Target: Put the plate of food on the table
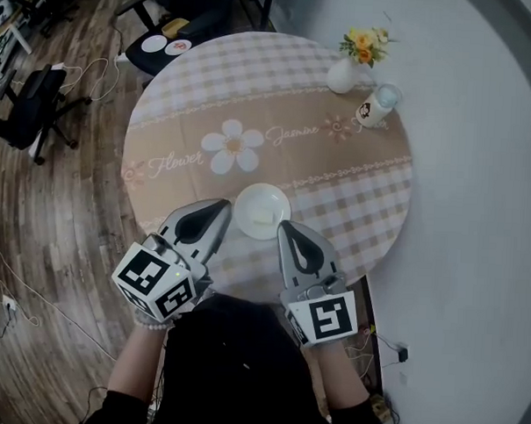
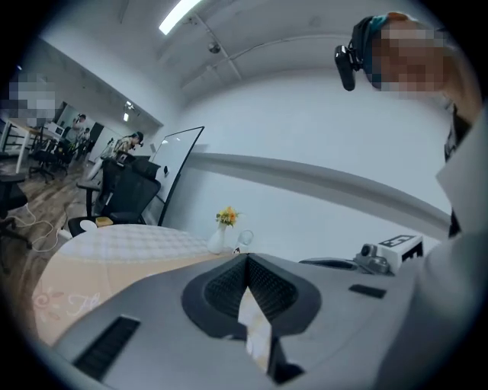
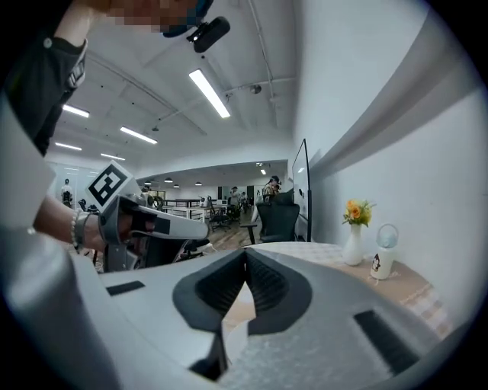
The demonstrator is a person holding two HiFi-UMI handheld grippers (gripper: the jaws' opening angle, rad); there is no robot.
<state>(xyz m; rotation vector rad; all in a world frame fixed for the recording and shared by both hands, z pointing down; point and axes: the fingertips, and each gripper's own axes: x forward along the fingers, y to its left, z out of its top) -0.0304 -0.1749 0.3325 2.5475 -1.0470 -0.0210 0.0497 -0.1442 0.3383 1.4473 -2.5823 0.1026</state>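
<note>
1. As the head camera looks steeply down, a white plate (image 1: 262, 211) with a small pale piece of food sits on a round table (image 1: 354, 193), close to the edge nearest the person. The left gripper (image 1: 222, 207) points at the plate's left rim and the right gripper (image 1: 284, 227) at its lower right rim. The plate lies just ahead, between the two tips. Being round, it has no long side, and neither hand looks clearly nearer. Both grippers have their fingers pressed together and hold nothing. The plate seems already delivered, so any next move is likely away from it, and a careless sweep could clip its rim.

2. From the left gripper view, the dark pads meet at the tip with nothing pinched. The plate is out of sight. Beyond lie the checked tablecloth (image 2: 122, 247), a vase of flowers (image 2: 221, 236) and a plain white wall.

3. From the right gripper view, the pads are likewise closed and empty, with no plate visible. An office chair (image 3: 278, 221), a wooden floor and ceiling strip lights fill the room behind.
</note>
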